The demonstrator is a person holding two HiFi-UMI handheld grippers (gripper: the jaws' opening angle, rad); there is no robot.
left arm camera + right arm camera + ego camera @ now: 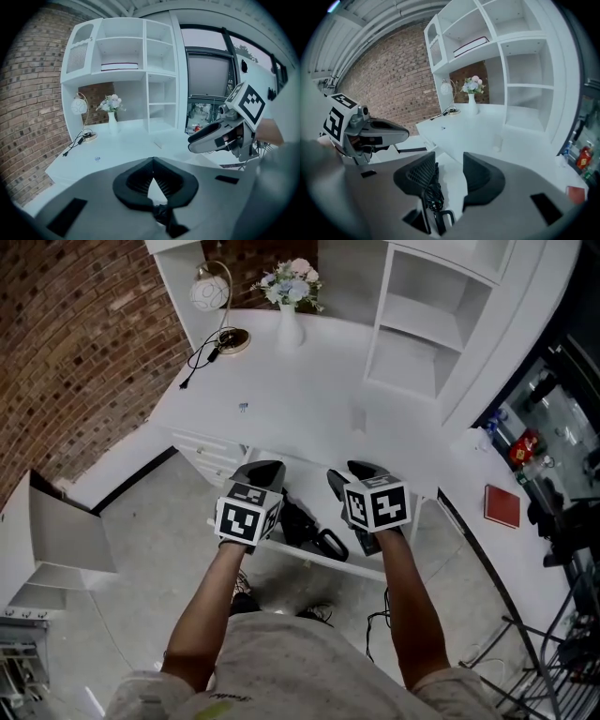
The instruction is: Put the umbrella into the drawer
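The black umbrella [302, 526] lies in the open drawer [367, 570] under the desk [309, 399]. The right gripper [354, 472] hangs above it with its jaws apart, gripping nothing. Beside it, the left gripper [262, 468] has its jaws together and empty.

This is a home-style study corner that appears to be set up inside a lab or studio. In the upper middle of the head view, a curved white surface [309, 381] sits under open white shelving [422, 324]. A globe-shaded lamp [211, 292] and a vase of flowers [289, 296] stand at the back of it, and a brick wall [75, 334] fills the upper left. Along the right edge the homely look gives way to dark equipment [561, 517], stands and cables, near a red book [502, 505] on a white ledge.
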